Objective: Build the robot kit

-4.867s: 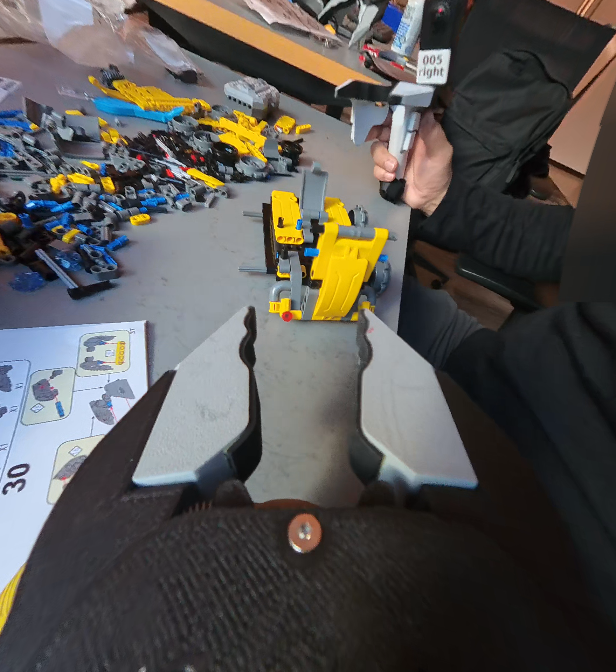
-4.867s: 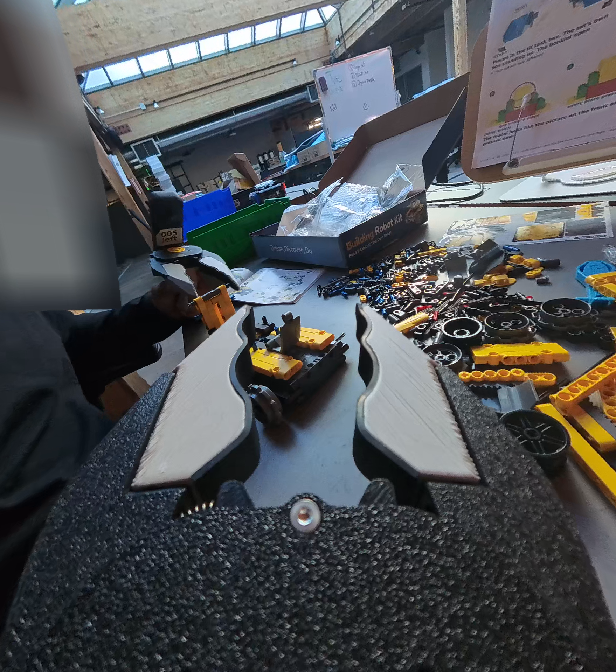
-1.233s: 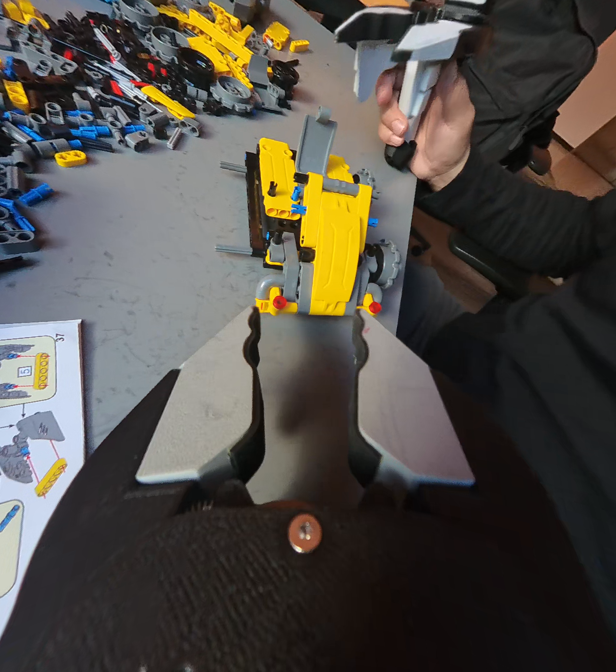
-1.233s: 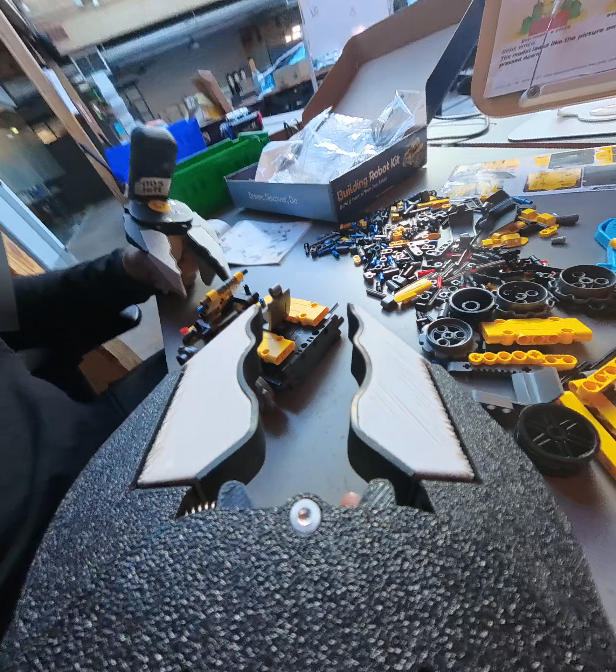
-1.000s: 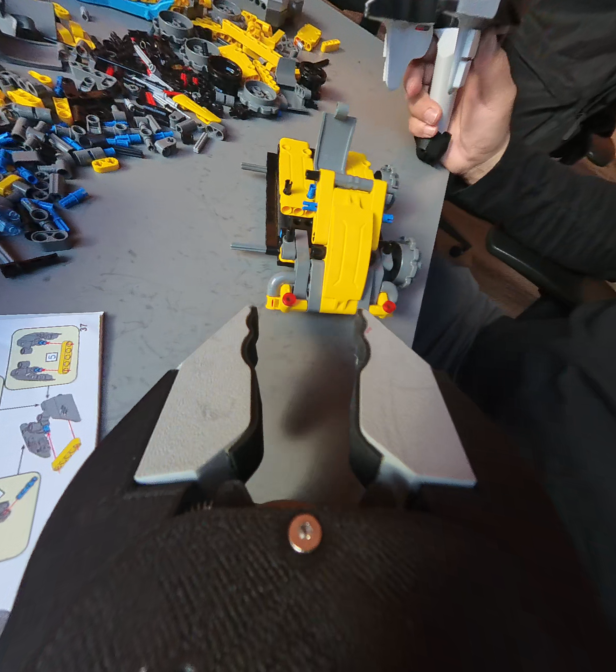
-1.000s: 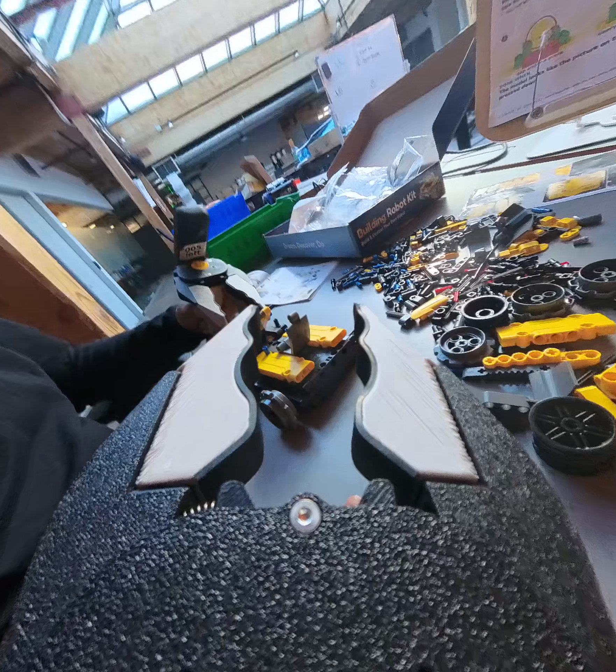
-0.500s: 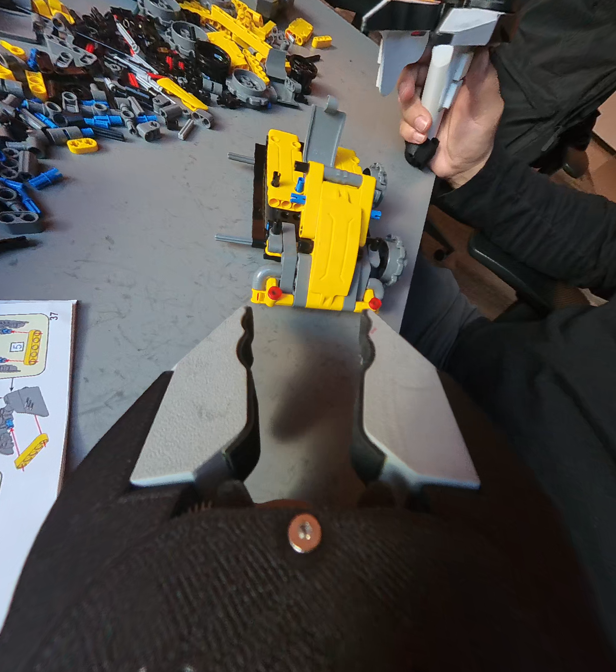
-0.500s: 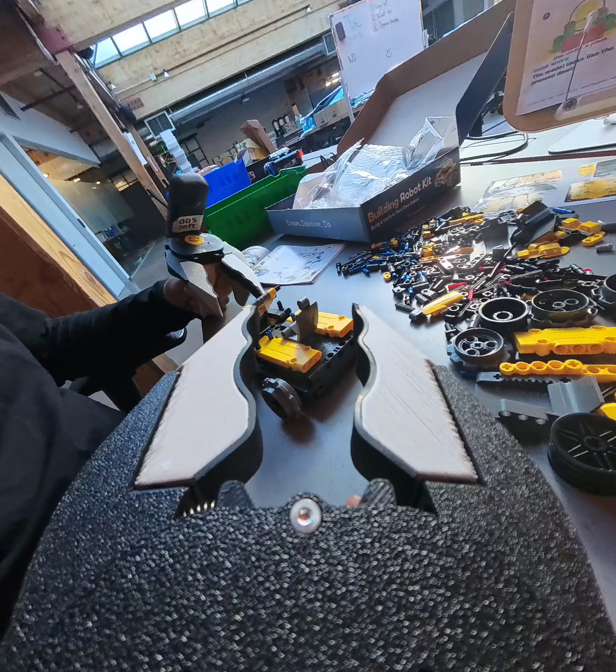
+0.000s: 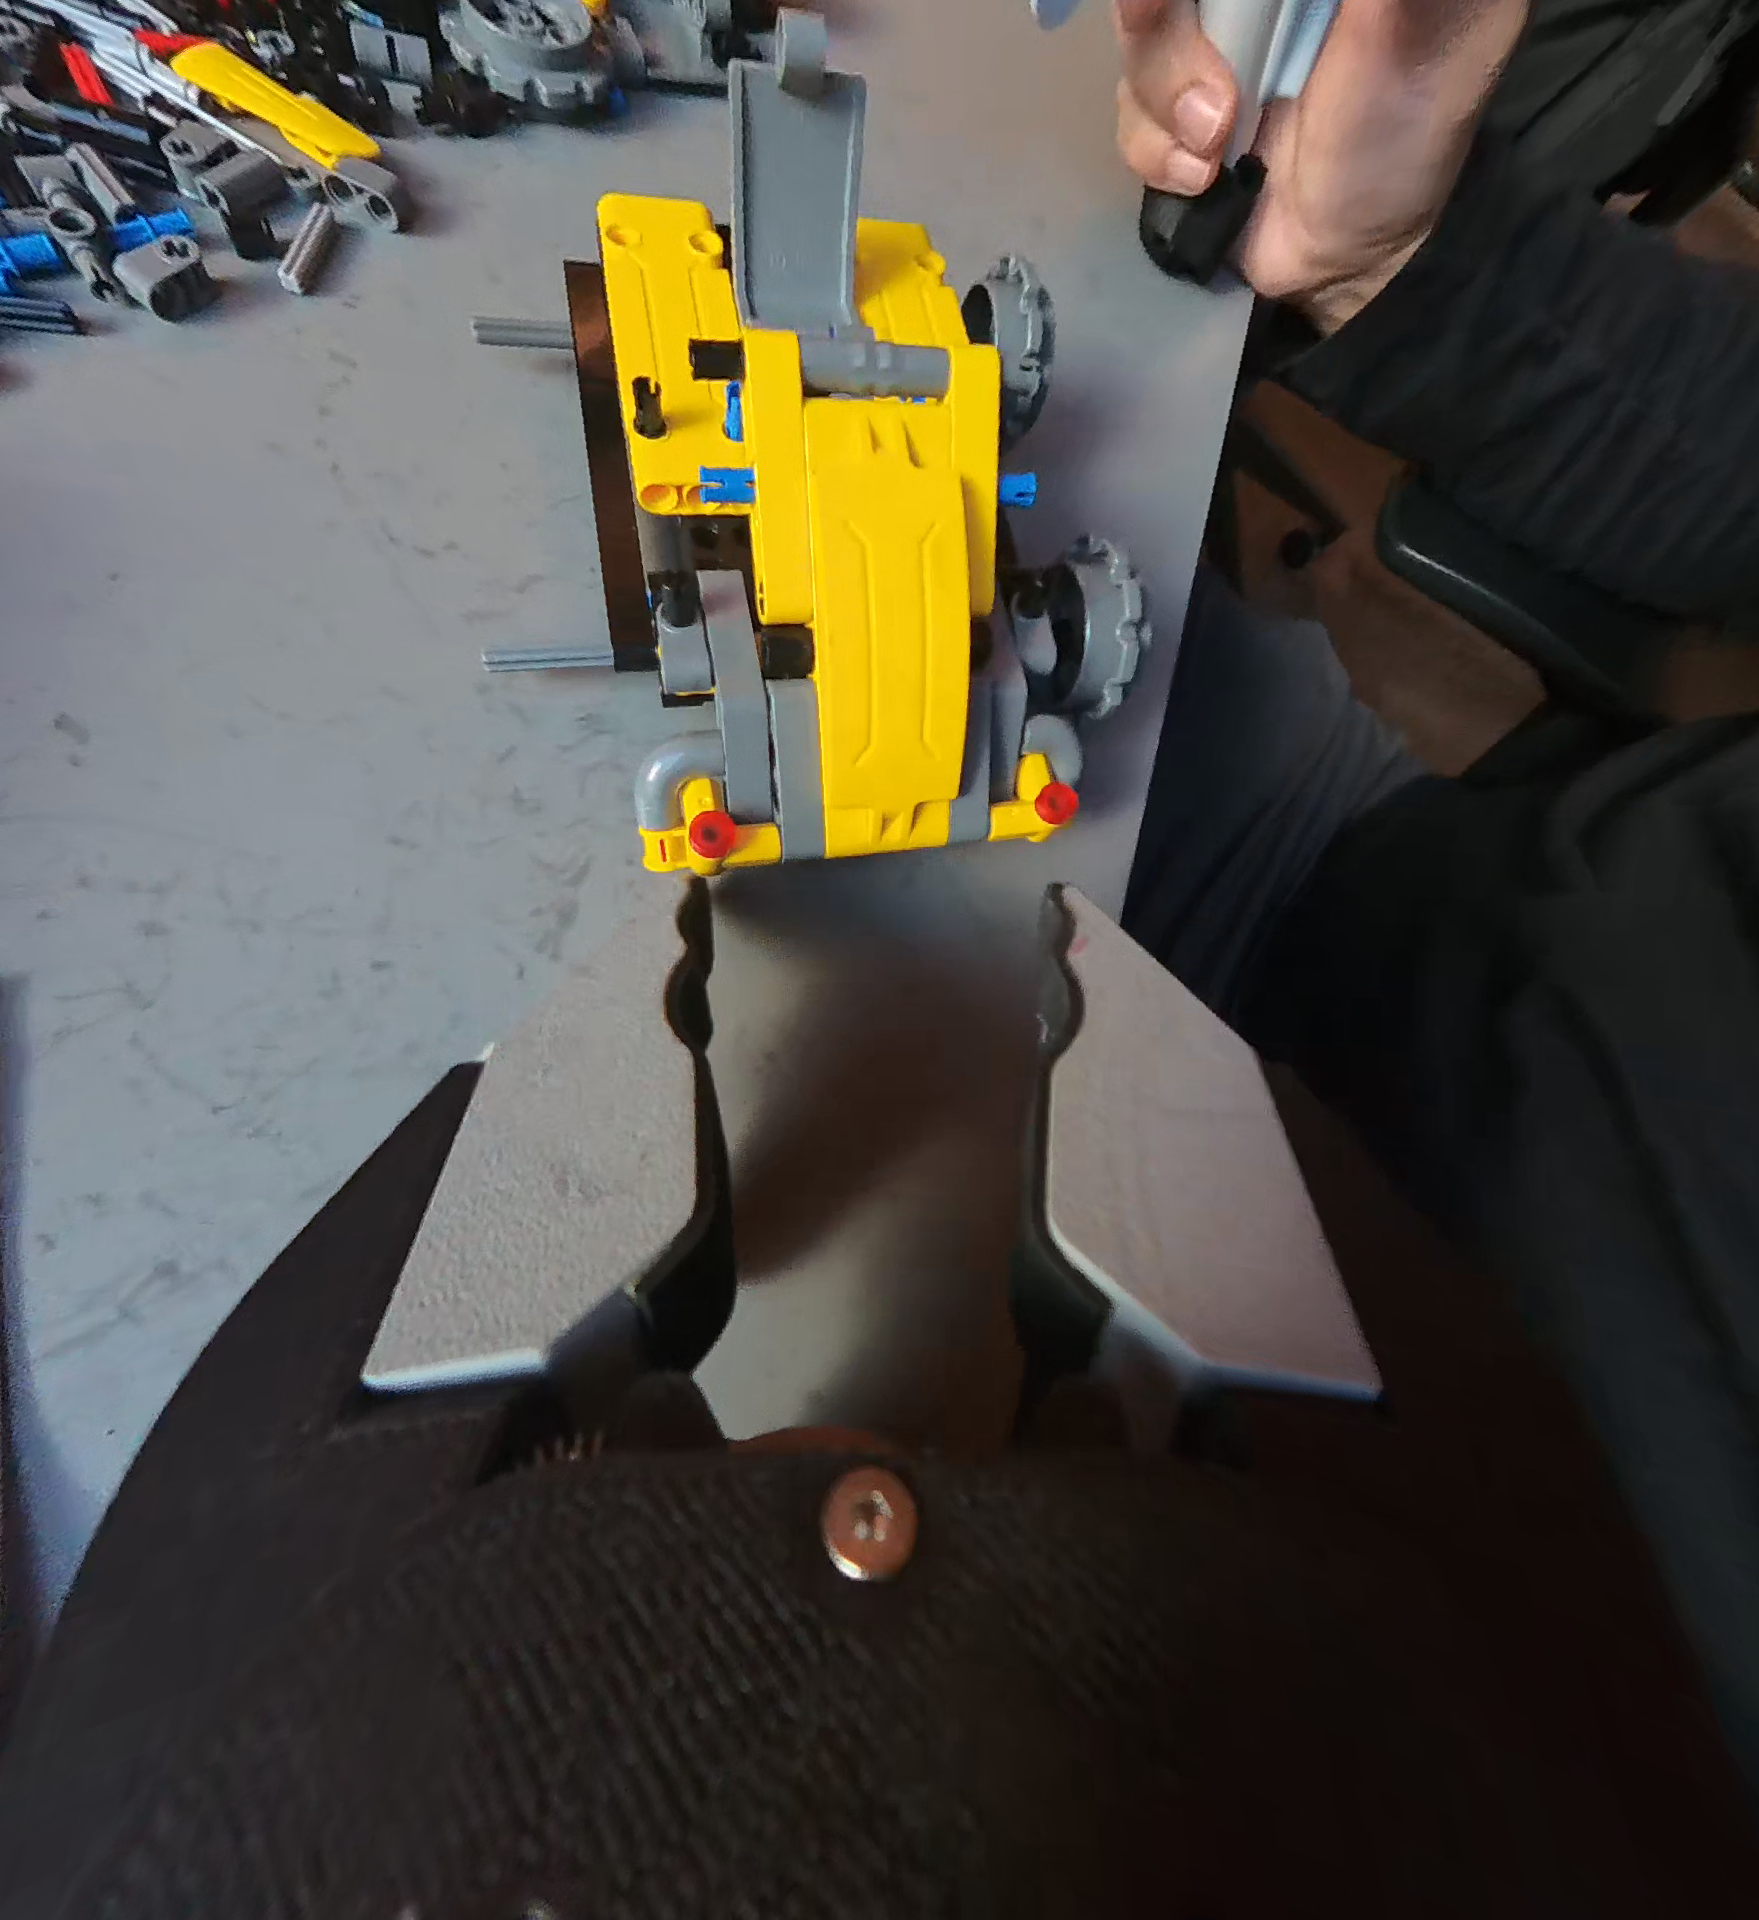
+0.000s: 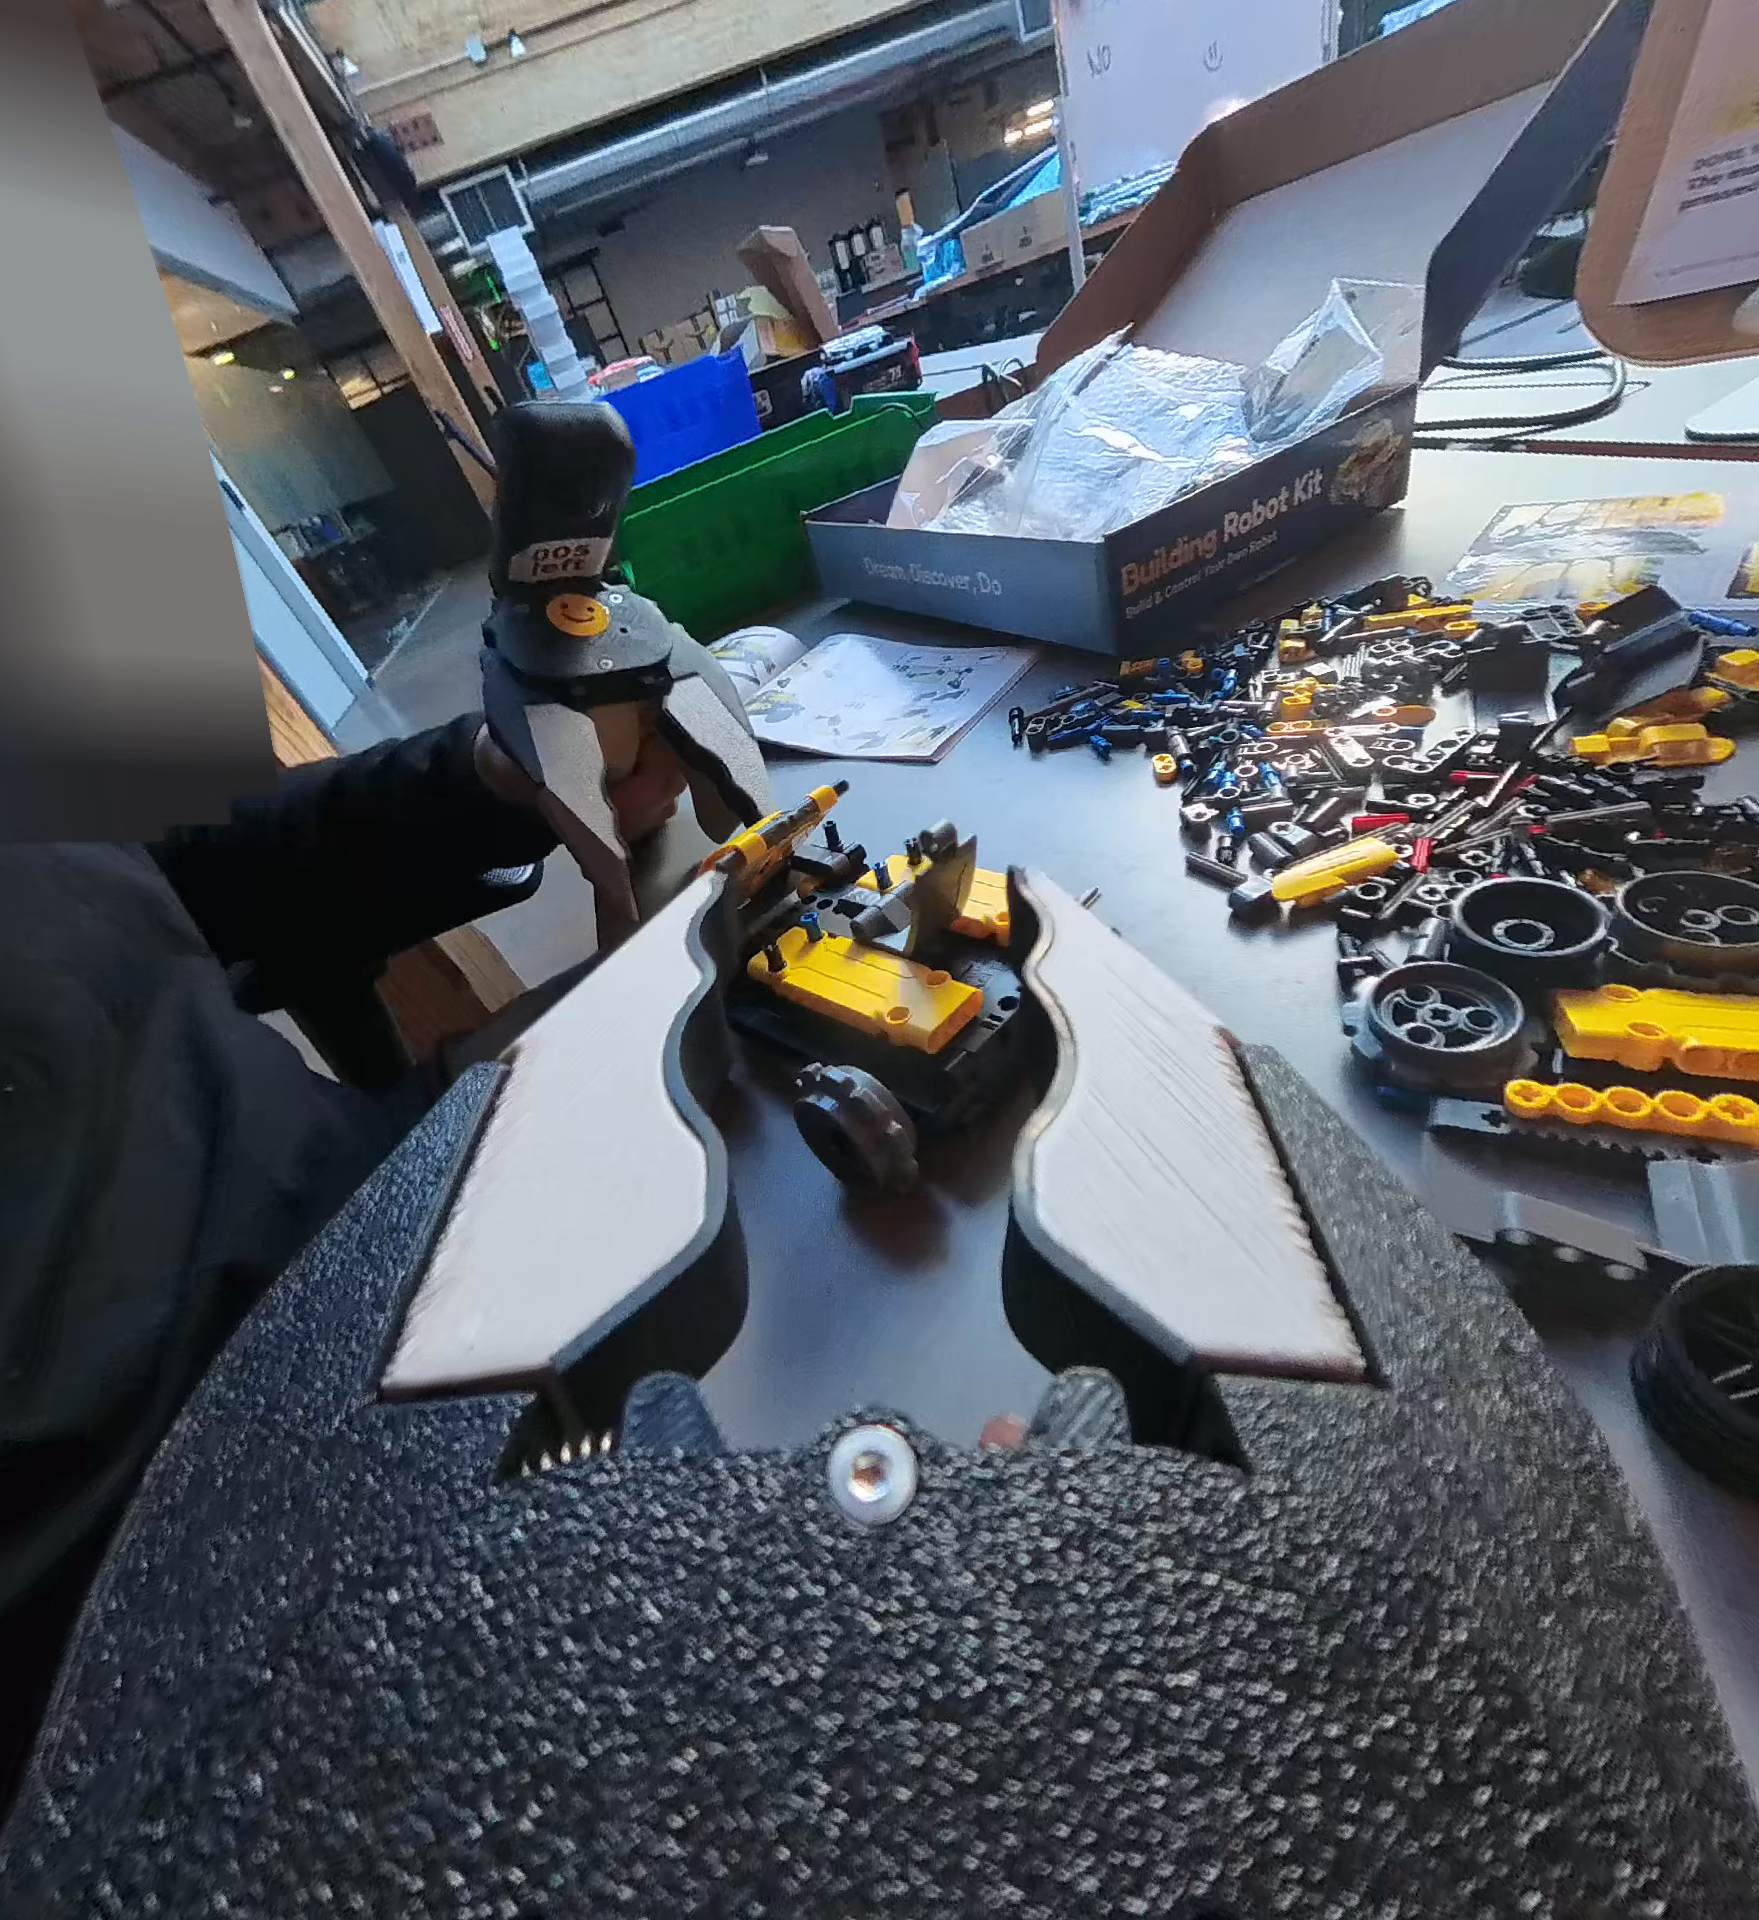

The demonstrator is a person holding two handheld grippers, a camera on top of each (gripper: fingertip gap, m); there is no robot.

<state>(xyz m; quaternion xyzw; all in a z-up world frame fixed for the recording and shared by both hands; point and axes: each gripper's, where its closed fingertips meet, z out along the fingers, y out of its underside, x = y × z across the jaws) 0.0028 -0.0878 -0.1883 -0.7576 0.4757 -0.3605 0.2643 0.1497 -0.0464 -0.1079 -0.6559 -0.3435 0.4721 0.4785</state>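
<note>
Both tongs stand wide apart and hold nothing. The left tongs [image 9: 870, 904] hover over the grey worktop [image 9: 231, 623], their tips just short of the near end of a yellow and grey toy vehicle [image 9: 833, 540] at 12 o'clock — it sits by the worktop's right edge. The right tongs [image 10: 870, 894] frame the same toy vehicle [image 10: 875, 987] from its side, fingers apart from it. Loose building pieces [image 10: 1477, 790] spread at 2 o'clock, an open box [image 10: 1114, 540] beyond them, and a booklet [image 10: 875, 691] at 12 o'clock.
</note>
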